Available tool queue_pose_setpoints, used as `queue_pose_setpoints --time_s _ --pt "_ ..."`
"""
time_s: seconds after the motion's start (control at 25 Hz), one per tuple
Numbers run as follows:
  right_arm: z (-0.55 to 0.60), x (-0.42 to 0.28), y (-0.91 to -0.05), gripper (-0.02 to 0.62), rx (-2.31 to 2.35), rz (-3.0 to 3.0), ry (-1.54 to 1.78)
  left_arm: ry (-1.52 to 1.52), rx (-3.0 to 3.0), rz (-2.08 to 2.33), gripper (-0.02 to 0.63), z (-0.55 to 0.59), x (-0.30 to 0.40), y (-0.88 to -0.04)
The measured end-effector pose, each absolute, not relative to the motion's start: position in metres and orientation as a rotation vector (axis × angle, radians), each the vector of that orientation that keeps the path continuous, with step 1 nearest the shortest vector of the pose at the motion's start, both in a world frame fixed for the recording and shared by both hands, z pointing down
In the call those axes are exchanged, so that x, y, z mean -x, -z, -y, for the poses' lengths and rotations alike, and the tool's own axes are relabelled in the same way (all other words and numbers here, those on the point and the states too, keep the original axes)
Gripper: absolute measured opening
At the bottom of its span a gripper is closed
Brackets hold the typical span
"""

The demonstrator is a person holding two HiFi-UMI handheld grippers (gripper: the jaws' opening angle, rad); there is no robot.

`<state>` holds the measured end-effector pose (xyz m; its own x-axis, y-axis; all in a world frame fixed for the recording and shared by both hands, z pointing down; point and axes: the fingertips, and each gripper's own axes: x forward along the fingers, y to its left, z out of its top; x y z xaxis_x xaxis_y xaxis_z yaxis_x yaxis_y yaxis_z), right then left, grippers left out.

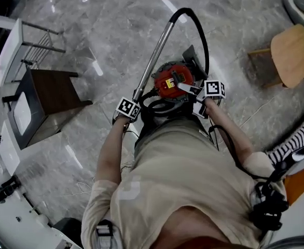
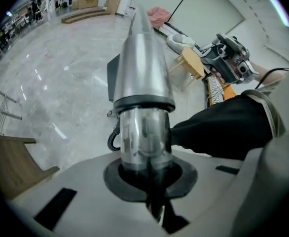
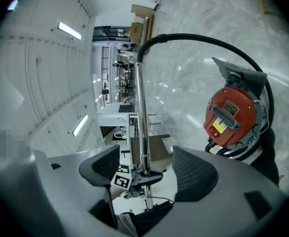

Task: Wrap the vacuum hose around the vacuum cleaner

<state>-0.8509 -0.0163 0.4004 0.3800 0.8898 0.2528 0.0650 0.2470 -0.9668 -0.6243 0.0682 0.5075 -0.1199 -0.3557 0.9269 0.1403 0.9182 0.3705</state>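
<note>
Person in a beige short-sleeved T-shirt [image 1: 178, 175]. Grey plastic left tongs [image 1: 136, 96] and right tongs [image 1: 186, 85], each bearing a black-and-white marker cube. Black cable [image 1: 229, 148] along the right arm.

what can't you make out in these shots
- Head view: the vacuum cleaner's base and lower hose coils, hidden behind the person's torso.
- Left gripper view: the metal tube's lower end, buried between the left gripper's shut jaws.
- Right gripper view: print on the vacuum cleaner's label, too small.
</note>
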Motion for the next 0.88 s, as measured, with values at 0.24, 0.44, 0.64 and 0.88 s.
queue_pose_setpoints --time_s 0.24,0.44,0.64,0.88 --pt "-0.005 0.807 -0.399 0.083 1.160 1.185 -0.626 0.509 -0.179 1.630 0.028 -0.144 0.560 -0.538" --pt "-0.029 0.733 -0.401 0.066 1.081 1.255 -0.595 0.481 -0.221 1.589 0.028 -0.208 0.489 -0.557" --pt "-0.055 0.660 -0.418 0.006 1.142 1.324 -0.413 0.402 -0.278 1.548 0.028 -0.252 0.438 -0.576" --pt "-0.068 0.614 -0.416 0.006 1.367 1.241 0.127 0.324 -0.286 1.493 0.028 -0.241 0.392 -0.572"
